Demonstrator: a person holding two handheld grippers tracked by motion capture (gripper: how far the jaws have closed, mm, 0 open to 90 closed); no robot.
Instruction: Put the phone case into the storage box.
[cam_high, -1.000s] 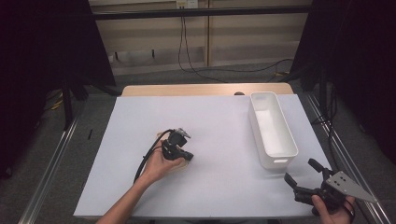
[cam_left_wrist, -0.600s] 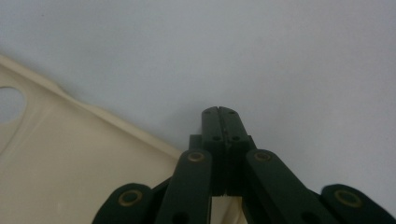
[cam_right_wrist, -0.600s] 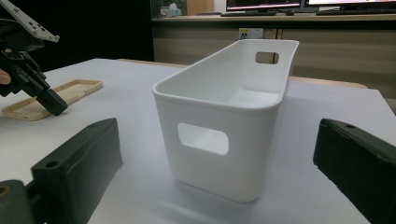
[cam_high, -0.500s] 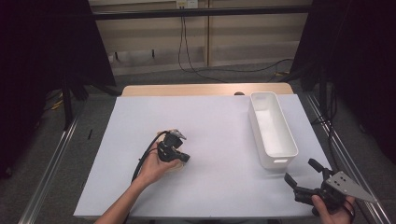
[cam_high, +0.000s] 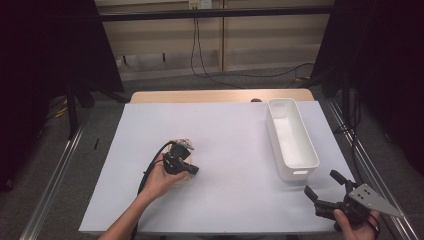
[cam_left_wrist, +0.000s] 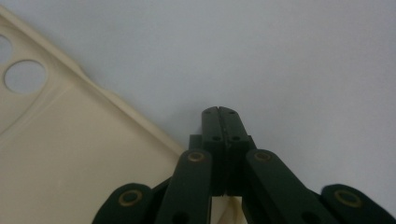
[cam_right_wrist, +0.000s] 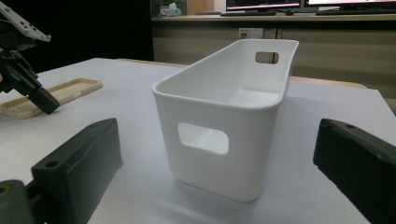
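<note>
**Case under the shut left gripper, bin to the right**

Case (cam_high: 182, 162), a flat cream phone cover, lies on the white table sheet (cam_high: 230, 135) left of the middle, mostly covered in the high view by the left gripper (cam_high: 189, 170) and the hand (cam_high: 162, 180) that holds it. In the left gripper view the case (cam_left_wrist: 70, 163) fills the lower left, its camera cut-outs at the upper left corner, its edge running slantwise down toward the jaws. The left gripper (cam_left_wrist: 219, 112) points steeply down at the sheet with its jaws pressed together, tips meeting, and nothing between them; the tips stand just beside the case's edge, over bare sheet. Whether they touch the sheet I cannot tell. A black cable trails from this gripper back along the forearm.

Farther right stands the bin (cam_high: 290, 140), a long white tub with a handle slot in each end, empty, near the sheet's right edge and well apart from the case. In the right gripper view the bin (cam_right_wrist: 219, 121) stands straight ahead, with the case (cam_right_wrist: 51, 98) and the left gripper (cam_right_wrist: 44, 100) far off at the left.

At the near right corner the right gripper (cam_high: 322, 187) is held in a hand (cam_high: 355, 225), its jaws spread wide and empty, pointing toward the bin's near end but apart from it.
</note>
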